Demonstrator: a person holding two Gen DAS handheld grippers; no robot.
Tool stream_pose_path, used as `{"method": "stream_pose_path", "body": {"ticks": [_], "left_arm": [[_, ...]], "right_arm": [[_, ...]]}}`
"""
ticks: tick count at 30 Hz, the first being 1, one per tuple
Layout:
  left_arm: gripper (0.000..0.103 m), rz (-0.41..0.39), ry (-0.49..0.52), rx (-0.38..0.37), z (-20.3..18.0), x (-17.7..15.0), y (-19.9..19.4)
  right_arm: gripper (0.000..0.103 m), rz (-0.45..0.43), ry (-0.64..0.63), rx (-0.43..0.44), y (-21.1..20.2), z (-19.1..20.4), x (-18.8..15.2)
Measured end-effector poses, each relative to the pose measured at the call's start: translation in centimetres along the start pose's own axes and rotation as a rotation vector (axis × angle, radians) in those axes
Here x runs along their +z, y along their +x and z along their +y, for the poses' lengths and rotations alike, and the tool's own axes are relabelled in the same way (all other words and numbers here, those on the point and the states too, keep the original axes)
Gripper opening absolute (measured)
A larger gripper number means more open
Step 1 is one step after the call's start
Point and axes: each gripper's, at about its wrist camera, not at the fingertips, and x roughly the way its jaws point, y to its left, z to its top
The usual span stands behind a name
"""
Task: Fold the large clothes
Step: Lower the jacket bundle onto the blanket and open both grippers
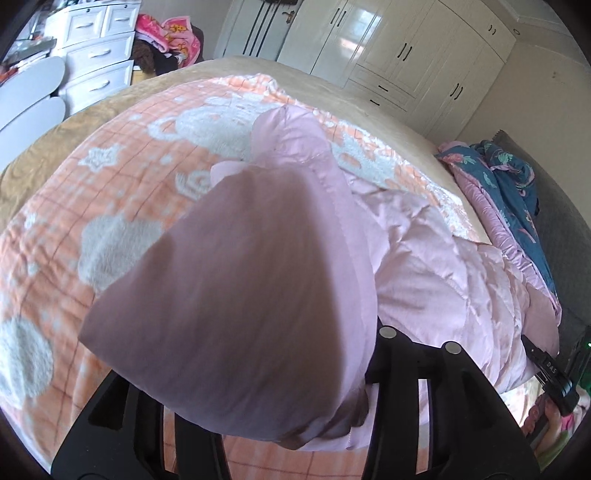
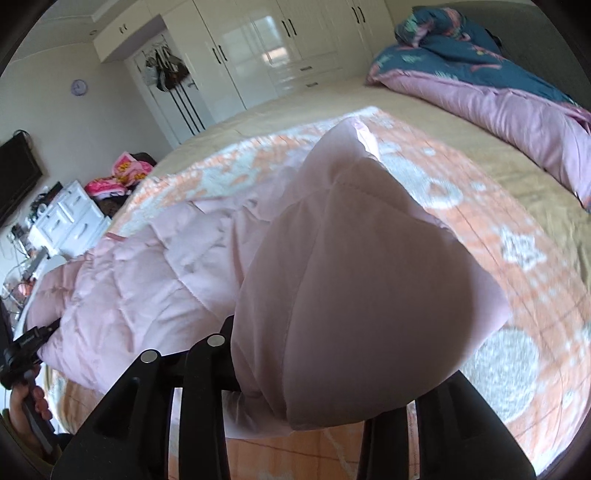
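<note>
A pale pink quilted puffer jacket [image 1: 436,266] lies on an orange and white patterned blanket [image 1: 110,192] spread over the bed. My left gripper [image 1: 288,417] is shut on a bunched part of the jacket, lifted so the fabric hangs over the fingers and hides the tips. My right gripper [image 2: 295,413] is shut on another part of the same jacket [image 2: 140,280], which drapes over its fingers too. The rest of the jacket lies flat between the two grippers. The blanket also shows in the right wrist view [image 2: 517,258].
A blue floral and pink duvet [image 2: 480,85] is heaped at the head of the bed. White wardrobes [image 1: 406,48] line the far wall. A white dresser [image 1: 99,55] with a pink towel pile [image 1: 170,33] stands beside the bed. The other handheld gripper [image 1: 554,373] shows at the right edge.
</note>
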Motion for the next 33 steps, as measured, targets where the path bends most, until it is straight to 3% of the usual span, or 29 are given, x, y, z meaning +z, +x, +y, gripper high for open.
{"method": "stream_pose_path", "body": {"ticks": [6, 7, 8, 10, 14, 17, 19, 27, 33], "left_arm": [[0.052, -0.007, -0.038, 0.003, 1.6, -1.7, 0.4], [0.054, -0.002, -0.048, 0.007, 1.8, -1.9, 0.3], [0.058, 0.000, -0.051, 0.009, 1.9, -2.0, 0.2], [0.064, 0.005, -0.048, 0.020, 2.1, -2.0, -0.4], [0.084, 0.010, -0.018, 0.075, 2.1, -2.5, -2.4], [0.086, 0.001, 0.001, 0.082, 1.8, -2.8, -4.5], [0.093, -0.018, 0.029, 0.096, 1.4, -3.0, -6.0], [0.094, -0.101, 0.123, 0.076, -1.6, -4.1, -12.2], [0.094, -0.142, 0.168, 0.039, -4.3, -5.8, -14.8]], "right_arm": [[0.054, 0.079, 0.142, -0.005, 1.2, -2.6, -1.7], [0.059, 0.085, 0.158, -0.004, 0.9, -2.9, -1.9], [0.074, 0.088, 0.169, -0.014, 0.5, -3.1, -2.0], [0.090, 0.078, 0.185, -0.069, -0.9, -3.4, -2.4], [0.095, 0.018, 0.155, -0.109, -5.2, -3.2, -3.2], [0.098, -0.056, 0.069, -0.118, -8.9, -1.9, -3.6], [0.099, -0.110, 0.002, -0.123, -11.5, -0.6, -3.9], [0.099, -0.228, -0.143, -0.081, -18.5, 3.4, -4.9], [0.099, -0.253, -0.227, -0.037, -20.7, 6.5, -6.2]]}}
